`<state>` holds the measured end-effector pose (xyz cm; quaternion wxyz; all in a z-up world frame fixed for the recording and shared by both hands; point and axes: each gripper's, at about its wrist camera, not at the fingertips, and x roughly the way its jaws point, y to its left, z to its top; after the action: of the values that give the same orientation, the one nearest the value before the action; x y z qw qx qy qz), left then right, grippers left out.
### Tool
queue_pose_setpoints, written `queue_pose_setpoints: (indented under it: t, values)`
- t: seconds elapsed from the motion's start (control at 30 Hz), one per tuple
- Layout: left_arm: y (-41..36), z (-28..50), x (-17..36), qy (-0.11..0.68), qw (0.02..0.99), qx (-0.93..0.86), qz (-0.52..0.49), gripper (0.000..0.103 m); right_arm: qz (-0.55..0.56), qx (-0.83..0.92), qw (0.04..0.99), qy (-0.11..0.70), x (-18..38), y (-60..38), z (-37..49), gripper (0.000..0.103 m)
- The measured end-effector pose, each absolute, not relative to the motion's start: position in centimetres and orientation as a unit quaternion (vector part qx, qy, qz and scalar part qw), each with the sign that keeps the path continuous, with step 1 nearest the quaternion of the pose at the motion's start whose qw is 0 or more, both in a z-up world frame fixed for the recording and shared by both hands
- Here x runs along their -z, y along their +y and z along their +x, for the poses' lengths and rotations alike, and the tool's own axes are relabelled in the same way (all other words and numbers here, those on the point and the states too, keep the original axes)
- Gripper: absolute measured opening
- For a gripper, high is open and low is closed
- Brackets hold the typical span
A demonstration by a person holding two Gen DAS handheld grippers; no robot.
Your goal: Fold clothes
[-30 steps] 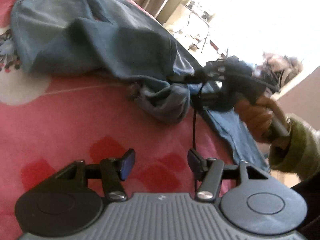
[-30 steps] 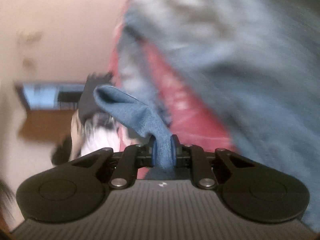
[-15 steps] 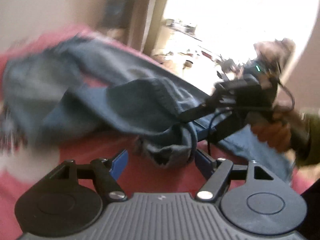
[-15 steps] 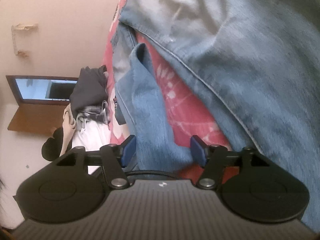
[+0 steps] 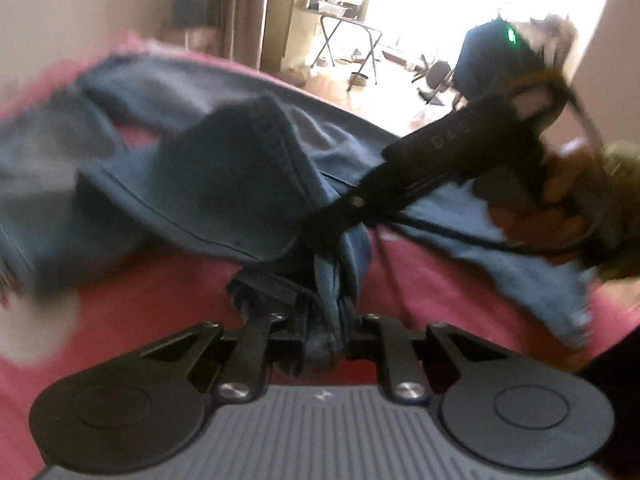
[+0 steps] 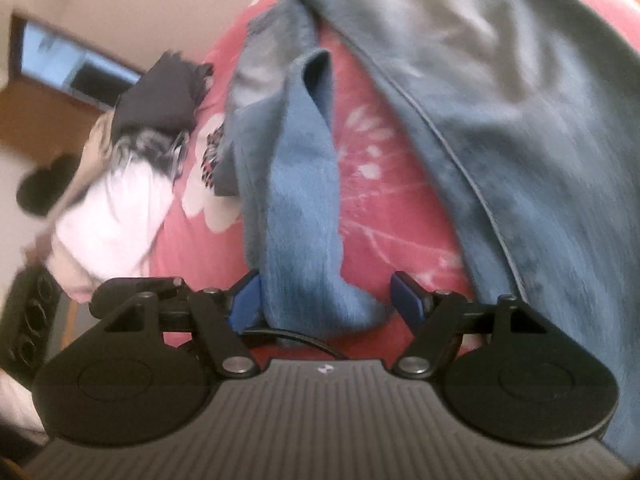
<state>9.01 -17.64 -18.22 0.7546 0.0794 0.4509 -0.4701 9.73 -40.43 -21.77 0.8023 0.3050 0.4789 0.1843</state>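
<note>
My left gripper (image 5: pixel 325 330) has its jaws pressed together on a bunched fold of the faded blue denim jeans (image 5: pixel 224 184), the cloth crumpled up between the black fingers and rising away from them in a thick ridge with a stitched seam along its edge. The jeans lie spread over the pink-red bedcover with white flower print (image 5: pixel 120 280), one leg trailing off to the right with a frayed hem. Across from me, in the left wrist view, my right gripper (image 5: pixel 340 220) reaches into the same fold from the right, a hand (image 5: pixel 560 200) with an olive-green sleeve (image 5: pixel 620 208) around its handle. Seen from the right wrist, that right gripper (image 6: pixel 325 300) has its jaws spread wide, the blue pads (image 6: pixel 246 304) well apart, and a lighter blue strip of the denim (image 6: pixel 304 208) lies between them, seemingly brushing the left pad and clear of the right. The broad body of the jeans fills the right side of that view. Near the bedcover's far edge sits a heap of dark and white clothes (image 6: pixel 132 168), blurred.
</note>
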Motion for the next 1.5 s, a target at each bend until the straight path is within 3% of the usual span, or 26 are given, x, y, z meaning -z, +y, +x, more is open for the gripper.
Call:
queue_pose_setpoints:
  t: [0.17, 0.27, 0.33, 0.47, 0.5, 0.77, 1.0, 1.17, 1.5]
  values:
    - [-15.9, 10.2, 20.1, 0.544, 0.713, 0.442, -0.024, 0.025, 0.302, -0.186, 0.8, 0.484, 22.5, -41.2, 9.8, 0.077]
    - [-15.3, 10.7, 19.5, 0.549, 0.723, 0.419, -0.028, 0.042, 0.3, -0.189, 0.8, 0.484, 22.5, -41.2, 9.8, 0.08]
    - [-15.1, 11.0, 18.8, 0.546, 0.735, 0.401, -0.024, 0.07, 0.288, -0.189, 0.804, 0.485, 22.1, -40.9, 9.8, 0.08]
    - [-14.6, 10.7, 16.8, 0.499, 0.786, 0.364, 0.011, 0.083, 0.252, -0.181, 0.828, 0.468, 20.6, -40.5, 9.7, 0.081]
    - [-14.6, 10.6, 16.6, 0.494, 0.793, 0.357, 0.013, 0.09, 0.243, -0.181, 0.834, 0.461, 20.2, -40.5, 9.7, 0.081]
    - [-15.3, 9.5, 17.1, 0.503, 0.811, 0.292, 0.062, 0.096, 0.214, -0.173, 0.839, 0.47, 20.0, -39.6, 10.3, 0.082]
    - [-15.7, 9.1, 17.1, 0.502, 0.827, 0.241, 0.083, 0.103, 0.173, -0.165, 0.851, 0.468, 19.6, -38.5, 10.0, 0.092]
    - [-15.9, 9.4, 17.4, 0.513, 0.833, 0.177, 0.106, 0.103, 0.147, -0.166, 0.861, 0.457, 19.0, -37.6, 9.6, 0.102]
    - [-16.1, 10.2, 18.0, 0.515, 0.837, 0.103, 0.153, 0.101, 0.096, -0.134, 0.88, 0.446, 18.5, -36.2, 9.2, 0.102]
